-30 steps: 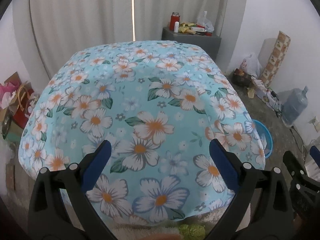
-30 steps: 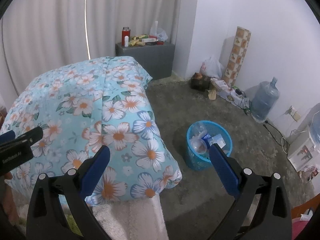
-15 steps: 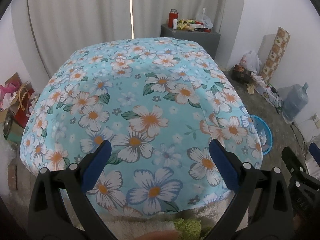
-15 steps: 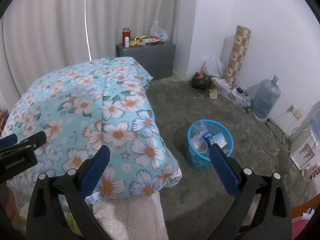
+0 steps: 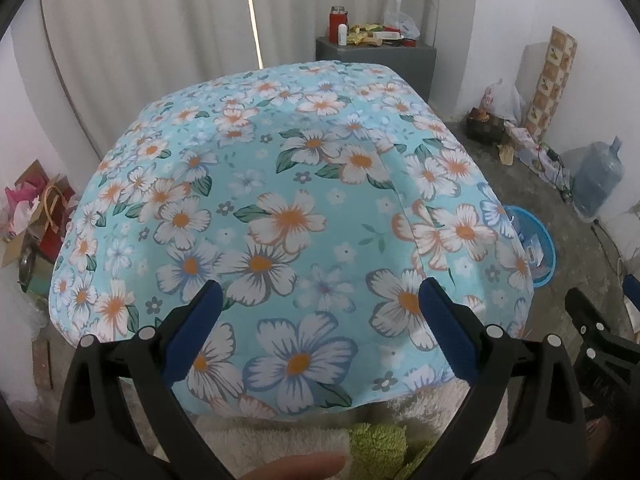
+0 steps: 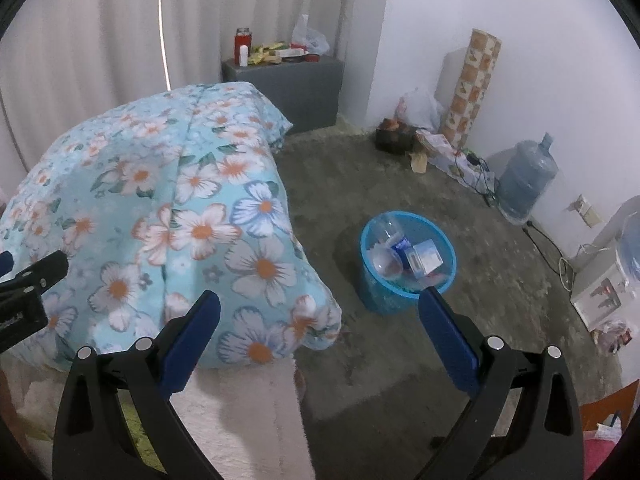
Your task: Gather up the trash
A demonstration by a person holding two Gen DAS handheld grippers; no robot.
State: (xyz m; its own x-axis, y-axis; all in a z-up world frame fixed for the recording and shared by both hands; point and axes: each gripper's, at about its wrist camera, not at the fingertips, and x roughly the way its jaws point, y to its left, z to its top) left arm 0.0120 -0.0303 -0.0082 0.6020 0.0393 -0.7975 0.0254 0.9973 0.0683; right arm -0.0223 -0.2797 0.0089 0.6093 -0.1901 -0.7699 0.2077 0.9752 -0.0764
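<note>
Where right wrist looks: filled bin (image 6: 407,261).

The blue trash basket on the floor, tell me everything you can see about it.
The blue trash basket is round, of perforated plastic by its look, and stands upright on the grey floor, apart from the floral-covered bed. It holds a clear bottle, small cartons and wrappers. Nothing grips it; the left wrist view shows only its rim past the bedcover.

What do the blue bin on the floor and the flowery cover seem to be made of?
The blue bin looks like thin moulded plastic: its wall is see-through, with a faint mesh pattern. The flowery cover looks like soft matte printed fabric, probably cotton or polyester, since it drapes and creases at a seam.
</note>
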